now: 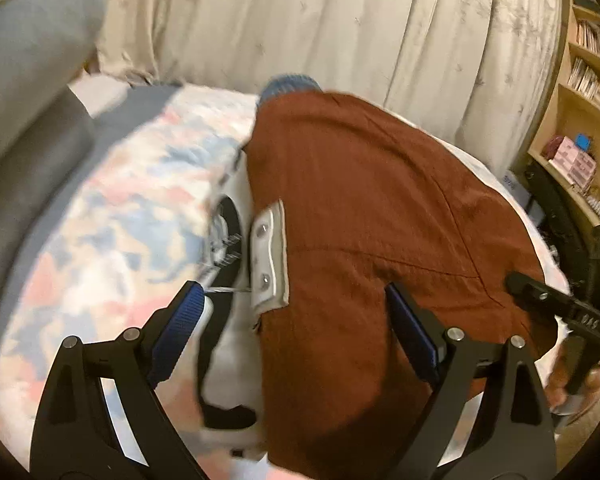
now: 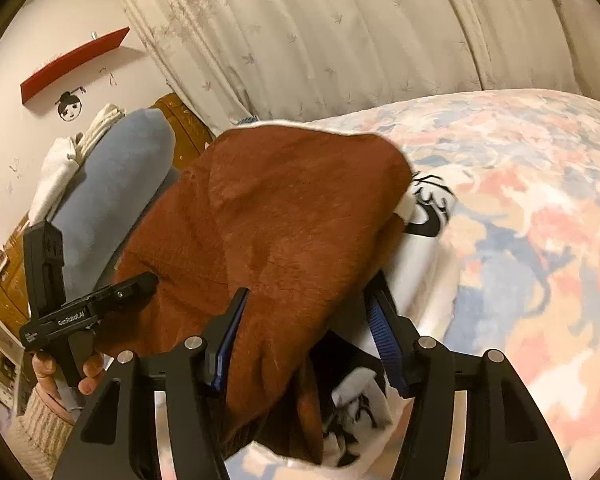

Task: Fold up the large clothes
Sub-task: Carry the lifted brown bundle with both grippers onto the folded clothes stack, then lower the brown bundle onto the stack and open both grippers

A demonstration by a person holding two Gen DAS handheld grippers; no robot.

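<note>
A rust-brown garment [image 1: 380, 200] lies spread on the bed, over a white garment with black print [image 1: 228, 232]. A grey patch with two snaps [image 1: 270, 256] runs along its left edge. My left gripper [image 1: 296, 300] hovers over that edge with its jaws wide open and nothing pressed between them. In the right wrist view the brown garment [image 2: 284, 220] lies slack between the fingers of my right gripper [image 2: 308, 308], which stands open; the pads do not pinch the cloth. The white printed garment [image 2: 428, 216] shows at its right side.
A floral bed cover [image 2: 520, 220] spreads under the clothes. A grey-blue pillow [image 2: 116, 184] lies at the bed's head. Pale curtains [image 1: 300, 20] hang behind. A bookshelf [image 1: 588, 80] stands to the right in the left wrist view. A hand [image 2: 88, 368] holds the other gripper.
</note>
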